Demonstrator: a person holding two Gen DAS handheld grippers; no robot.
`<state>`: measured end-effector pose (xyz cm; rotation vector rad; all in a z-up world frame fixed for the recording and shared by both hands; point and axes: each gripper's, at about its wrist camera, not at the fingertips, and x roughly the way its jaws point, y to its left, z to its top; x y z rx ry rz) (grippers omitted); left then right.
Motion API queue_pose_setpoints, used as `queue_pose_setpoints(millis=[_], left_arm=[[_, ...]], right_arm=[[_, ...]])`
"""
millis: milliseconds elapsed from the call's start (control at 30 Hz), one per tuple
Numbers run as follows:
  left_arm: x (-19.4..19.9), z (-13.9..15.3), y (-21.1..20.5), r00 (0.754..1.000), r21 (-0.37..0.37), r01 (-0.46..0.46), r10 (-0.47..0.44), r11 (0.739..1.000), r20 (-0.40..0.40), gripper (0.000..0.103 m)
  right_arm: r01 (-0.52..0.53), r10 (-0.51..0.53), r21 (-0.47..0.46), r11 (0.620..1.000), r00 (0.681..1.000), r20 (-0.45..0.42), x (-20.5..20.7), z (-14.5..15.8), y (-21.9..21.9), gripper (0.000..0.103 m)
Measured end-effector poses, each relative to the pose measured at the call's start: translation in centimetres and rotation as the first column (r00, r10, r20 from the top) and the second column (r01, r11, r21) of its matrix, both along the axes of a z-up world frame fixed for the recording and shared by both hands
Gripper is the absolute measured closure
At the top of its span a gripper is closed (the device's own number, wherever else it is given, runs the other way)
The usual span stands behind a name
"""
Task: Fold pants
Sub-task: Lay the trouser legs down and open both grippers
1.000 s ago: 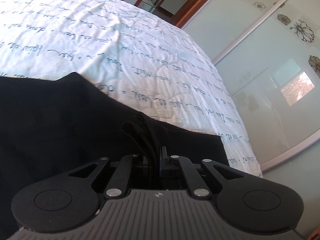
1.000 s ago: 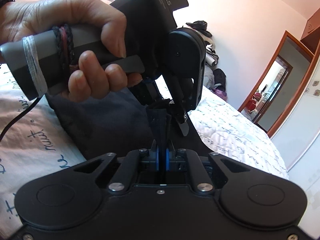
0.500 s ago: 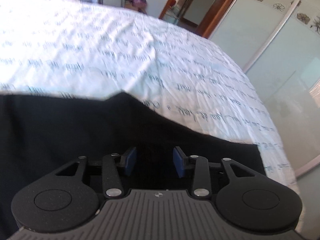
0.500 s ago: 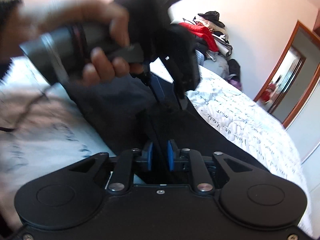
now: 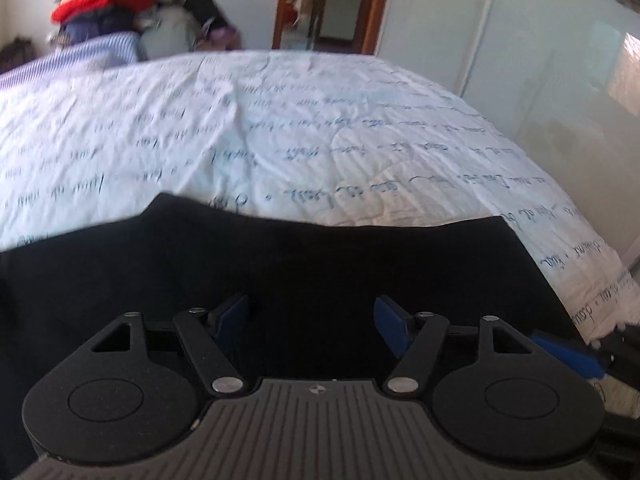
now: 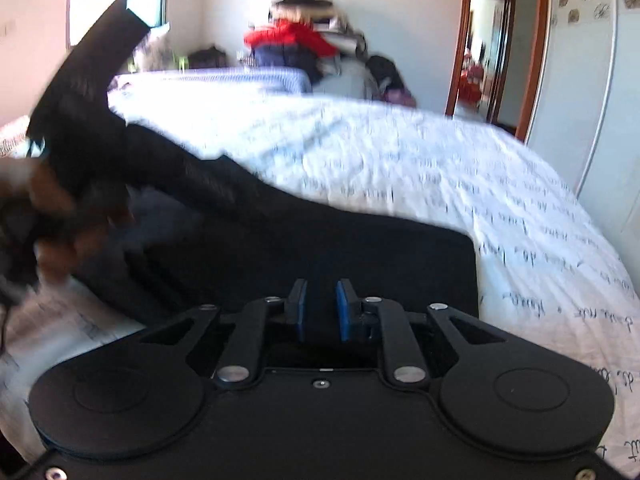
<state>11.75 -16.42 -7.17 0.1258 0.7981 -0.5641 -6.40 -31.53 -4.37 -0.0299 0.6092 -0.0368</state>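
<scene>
Black pants [image 5: 320, 264] lie flat on the bed [image 5: 304, 128], folded into a broad dark rectangle with a straight right edge. My left gripper [image 5: 311, 320] is wide open and empty just above the cloth. In the right wrist view the pants [image 6: 360, 256] fill the middle, and my right gripper [image 6: 321, 307] hovers over them with a narrow gap between its blue pads and nothing in it. The left gripper and the hand holding it [image 6: 80, 168] show blurred at the left of that view. One blue finger of the right gripper [image 5: 568, 354] shows in the left wrist view.
The bed has a white cover with handwriting print [image 6: 460, 176]. A pile of clothes [image 6: 304, 44] sits beyond the far end. A doorway [image 6: 496, 44] and a glossy white wardrobe [image 5: 540, 48] stand to the right of the bed.
Both grippers have let go of the pants fabric and opened, the left one wide. Both have drawn back and tilted up. The pants now lie flat.
</scene>
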Motion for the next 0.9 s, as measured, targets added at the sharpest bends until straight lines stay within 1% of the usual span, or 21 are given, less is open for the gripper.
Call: queue_pose_setpoints(millis=[33,67,100,133,167,233,267,300,367,400,467,533,600,633,667,733,767,900], left_arm=[[-0.3,0.0,-0.2,1.0,0.006,0.01,-0.01,1.0,0.008,0.022],[-0.4,-0.2,-0.3,1.0,0.016,0.016,-0.016,1.0,0.01,0.02],[-0.5,-0.6,-0.6,1.0,0.035,0.016,-0.016,0.999,0.011,0.018],[-0.7,-1.1,-0.7,1.0,0.068,0.007,-0.007,0.998,0.014,0.02],[-0.9,-1.4,-0.7,1.0,0.098,-0.01,0.008,0.995,0.028,0.02],[-1.6,-1.2,-0.3,0.998,0.092,-0.021,0.015,0.996,0.067,0.018],[-1.8,-1.0,-0.2,0.997,0.086,-0.02,0.014,0.996,0.07,0.018],[-2.0,-0.9,-0.2,0.998,0.086,-0.017,0.011,0.996,0.066,0.018],[-2.2,-1.2,-0.8,0.998,0.119,-0.004,-0.003,0.993,0.064,0.016],[-2.3,-1.4,-1.0,0.997,0.142,-0.008,-0.003,0.99,0.077,0.015],[-2.9,-1.3,-1.2,0.992,0.164,-0.034,0.013,0.986,0.129,0.016],[-3.3,-1.0,-1.4,0.983,0.196,-0.071,0.035,0.978,0.181,0.016],[-3.5,-0.6,-1.4,0.971,0.22,-0.117,0.065,0.968,0.231,0.016],[-3.6,-0.5,-1.3,0.967,0.218,-0.131,0.076,0.967,0.241,0.016],[-3.6,-0.4,-1.0,0.966,0.213,-0.139,0.086,0.967,0.242,0.016],[-3.5,-0.1,-0.4,0.968,0.198,-0.147,0.1,0.969,0.229,0.016],[-3.5,0.0,0.0,0.969,0.193,-0.152,0.107,0.969,0.224,0.016],[-3.4,0.1,1.3,0.966,0.196,-0.176,0.131,0.965,0.224,0.016]], right_arm=[[0.004,-0.005,-0.011,1.0,1.0,-0.017,0.2,-0.2,0.1,0.088],[0.009,-0.01,-0.02,1.0,0.999,-0.042,0.5,-0.7,0.3,0.088],[0.019,-0.02,-0.023,1.0,0.998,-0.067,0.8,-1.3,0.4,0.088],[0.029,-0.03,-0.019,0.999,0.996,-0.083,1.2,-1.4,0.3,0.087],[0.035,-0.036,-0.012,0.999,0.997,-0.071,1.0,-1.1,0.5,0.087],[0.034,-0.034,0.008,0.999,0.999,-0.031,0.0,-0.4,0.6,0.087],[0.032,-0.032,0.012,0.999,0.999,-0.02,-0.3,-0.2,0.8,0.086],[0.03,-0.03,0.007,1.0,0.999,-0.025,-0.3,-0.6,0.8,0.082],[0.037,-0.038,-0.011,0.999,0.997,-0.067,0.8,-1.3,0.7,0.082],[0.045,-0.045,-0.007,0.999,0.996,-0.077,1.2,-1.5,0.5,0.082],[0.059,-0.059,0.011,0.998,0.996,-0.066,1.3,-1.5,0.2,0.079],[0.078,-0.077,0.016,0.997,0.996,-0.048,1.4,-1.6,0.1,0.065],[0.092,-0.091,0.036,0.995,0.995,-0.04,1.3,-1.5,-0.1,0.059],[0.095,-0.093,0.051,0.994,0.995,-0.038,1.4,-1.4,-0.2,0.058],[0.101,-0.099,0.063,0.993,0.995,-0.035,1.5,-1.3,-0.3,0.057],[0.113,-0.111,0.081,0.99,0.993,-0.029,1.6,-1.0,-0.3,0.048],[0.12,-0.118,0.087,0.989,0.993,-0.026,1.8,-0.9,-0.3,0.047],[0.124,-0.123,0.083,0.989,0.992,-0.019,2.3,-0.7,0.5,0.037]])
